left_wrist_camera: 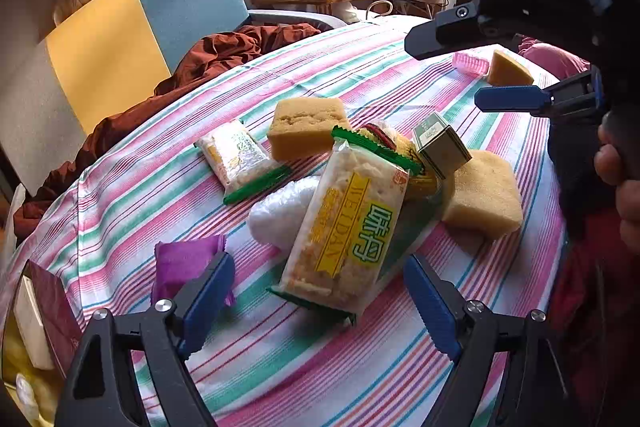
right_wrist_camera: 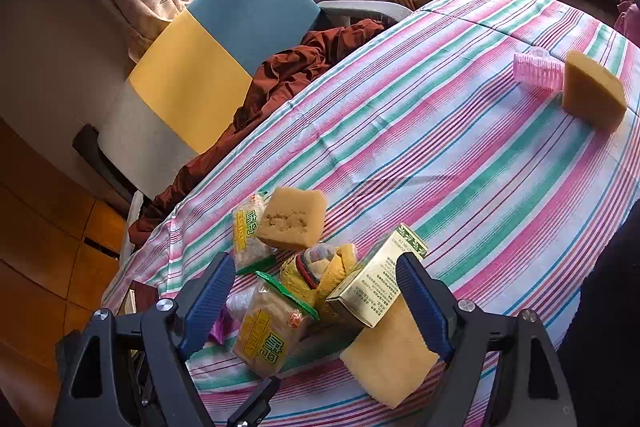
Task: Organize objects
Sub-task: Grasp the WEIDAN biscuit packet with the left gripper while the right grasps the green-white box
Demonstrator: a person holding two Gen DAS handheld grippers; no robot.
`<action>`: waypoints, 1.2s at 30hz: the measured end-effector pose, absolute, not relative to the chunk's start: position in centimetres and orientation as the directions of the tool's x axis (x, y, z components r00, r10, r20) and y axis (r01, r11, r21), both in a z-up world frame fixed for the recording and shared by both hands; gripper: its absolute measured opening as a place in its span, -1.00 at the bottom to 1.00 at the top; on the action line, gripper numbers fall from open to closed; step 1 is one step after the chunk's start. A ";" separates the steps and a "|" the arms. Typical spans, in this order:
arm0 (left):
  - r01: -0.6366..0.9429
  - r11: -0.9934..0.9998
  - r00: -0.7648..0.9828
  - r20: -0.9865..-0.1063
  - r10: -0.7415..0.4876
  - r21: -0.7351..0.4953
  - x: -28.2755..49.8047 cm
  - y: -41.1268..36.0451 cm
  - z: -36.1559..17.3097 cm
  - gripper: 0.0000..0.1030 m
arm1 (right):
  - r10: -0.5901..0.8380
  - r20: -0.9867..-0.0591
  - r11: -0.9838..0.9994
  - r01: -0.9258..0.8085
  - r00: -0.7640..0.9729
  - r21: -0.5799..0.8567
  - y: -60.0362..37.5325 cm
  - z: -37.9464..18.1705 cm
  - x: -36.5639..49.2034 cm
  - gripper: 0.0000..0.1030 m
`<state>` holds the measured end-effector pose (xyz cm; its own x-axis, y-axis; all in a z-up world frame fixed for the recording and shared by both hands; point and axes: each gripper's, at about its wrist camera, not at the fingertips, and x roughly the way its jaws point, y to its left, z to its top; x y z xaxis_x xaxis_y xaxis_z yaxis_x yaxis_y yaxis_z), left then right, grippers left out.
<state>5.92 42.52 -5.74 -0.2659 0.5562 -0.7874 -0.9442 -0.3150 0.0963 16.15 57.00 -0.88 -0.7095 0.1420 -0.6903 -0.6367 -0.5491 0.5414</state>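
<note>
Both claws gape empty over the pile on the striped counter (left_wrist_camera: 360, 75) — the left claw (left_wrist_camera: 320, 291) frames a snack packet (left_wrist_camera: 344, 227), the right claw (right_wrist_camera: 316, 299) the gold box (right_wrist_camera: 376, 283); next comes closing on one

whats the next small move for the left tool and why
Probably ease the left tool down and forward onto the snack pack and close. It stands open and empty just short of the pack, which lies on top of the pile, free to lift.
</note>
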 end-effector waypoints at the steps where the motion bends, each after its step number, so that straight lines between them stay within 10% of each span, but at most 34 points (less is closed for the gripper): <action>1: -0.946 -0.308 -0.262 -0.790 0.554 0.098 5.9 42.9 -6.0 0.73 | 0.140 -0.690 -0.550 -0.635 -0.710 0.543 57.0 -0.9 16.1 0.63; 4: -0.948 -0.307 -0.251 -0.797 0.549 0.087 5.4 43.9 -6.8 0.71 | 0.137 -0.694 -0.551 -0.637 -0.706 0.539 57.0 -1.0 15.9 0.63; 7: -0.946 -0.324 -0.194 -0.813 0.549 0.007 4.6 44.0 -7.5 0.06 | 0.140 -0.695 -0.548 -0.640 -0.705 0.539 57.1 -1.0 16.0 0.63; 36: -0.878 -0.479 -0.279 -0.796 0.537 -0.016 5.7 34.4 -9.3 -0.02 | 0.018 -0.784 -0.482 -0.692 -0.620 0.537 58.4 -3.4 15.0 0.63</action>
